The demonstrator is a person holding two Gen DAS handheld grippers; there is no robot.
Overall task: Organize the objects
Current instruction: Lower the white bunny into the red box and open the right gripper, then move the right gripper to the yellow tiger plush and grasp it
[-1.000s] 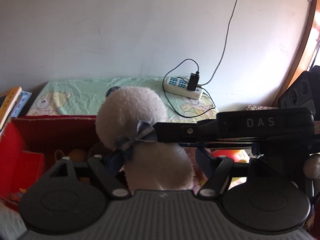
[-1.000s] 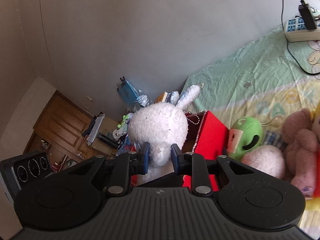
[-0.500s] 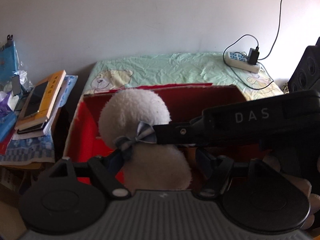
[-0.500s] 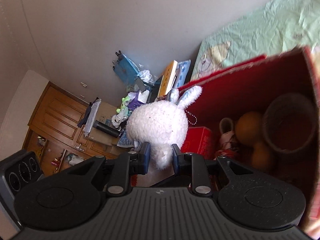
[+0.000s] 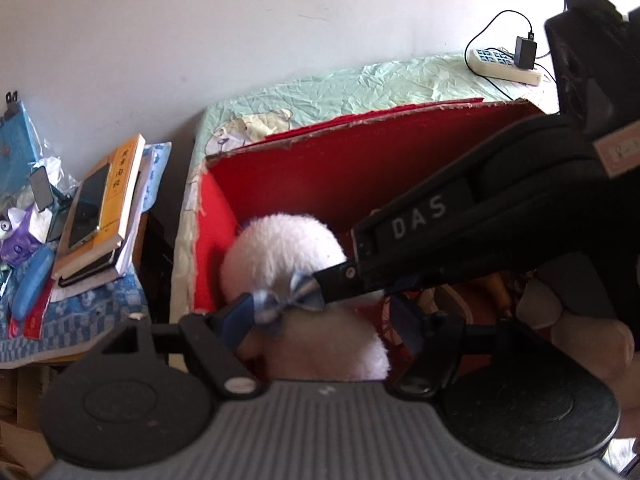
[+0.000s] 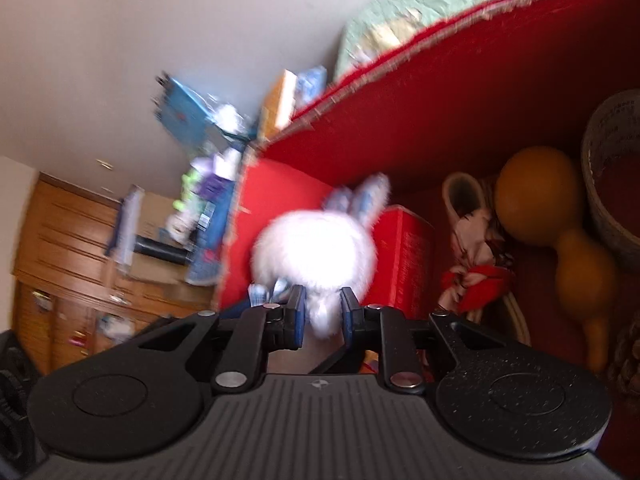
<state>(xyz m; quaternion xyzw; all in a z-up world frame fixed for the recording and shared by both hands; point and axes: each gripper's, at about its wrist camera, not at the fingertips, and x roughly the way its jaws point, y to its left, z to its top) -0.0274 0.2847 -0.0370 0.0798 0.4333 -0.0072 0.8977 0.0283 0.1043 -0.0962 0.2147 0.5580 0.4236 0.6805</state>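
Both grippers' fingers (image 6: 298,316) clamp the white plush rabbit (image 5: 292,256).

A plain white wall (image 5: 240,32) rises behind a bed (image 5: 360,84) covered with a pale green sheet. A power strip (image 5: 504,66) lies on the bed near the wall, a black cord running up from it. Left of the bed stands a cluttered side table (image 5: 72,312). Wooden cabinets (image 6: 68,248) fill the far corner. Daylight is bright.
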